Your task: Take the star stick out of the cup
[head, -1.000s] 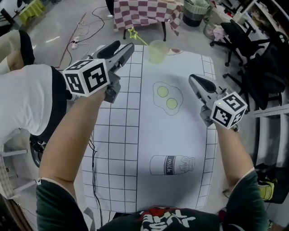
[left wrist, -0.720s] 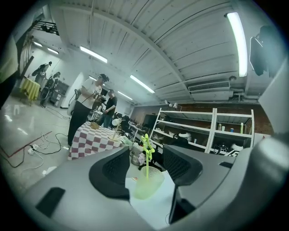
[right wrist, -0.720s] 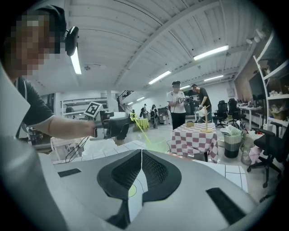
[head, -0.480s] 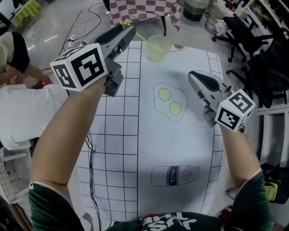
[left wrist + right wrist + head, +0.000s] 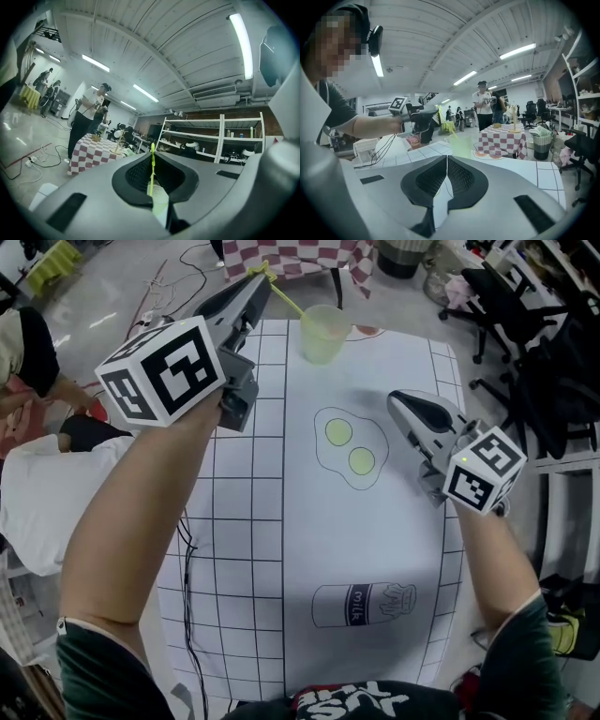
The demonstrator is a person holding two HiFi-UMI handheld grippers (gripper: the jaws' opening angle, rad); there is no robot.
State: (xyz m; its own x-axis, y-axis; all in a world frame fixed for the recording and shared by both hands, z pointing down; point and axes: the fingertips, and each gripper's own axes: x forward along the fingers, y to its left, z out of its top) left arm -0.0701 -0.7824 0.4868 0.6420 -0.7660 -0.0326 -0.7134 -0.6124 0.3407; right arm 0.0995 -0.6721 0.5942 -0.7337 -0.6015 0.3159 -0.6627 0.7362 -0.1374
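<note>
In the head view, the left hand-held gripper (image 5: 255, 282) is gripping the star stick (image 5: 287, 299), whose lower end is resting in the cup (image 5: 324, 332) at the surface's (image 5: 281, 521) far edge; in the left gripper view, its jaws are pinching that stick; in the right gripper view, the right hand-held gripper (image 5: 446, 161) is hovering with its jaws together, holding nothing.

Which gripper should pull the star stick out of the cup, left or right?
Left. The left gripper is shut on the star stick, whose lower end sits in the cup. The right gripper is shut, empty and farther away.
</note>
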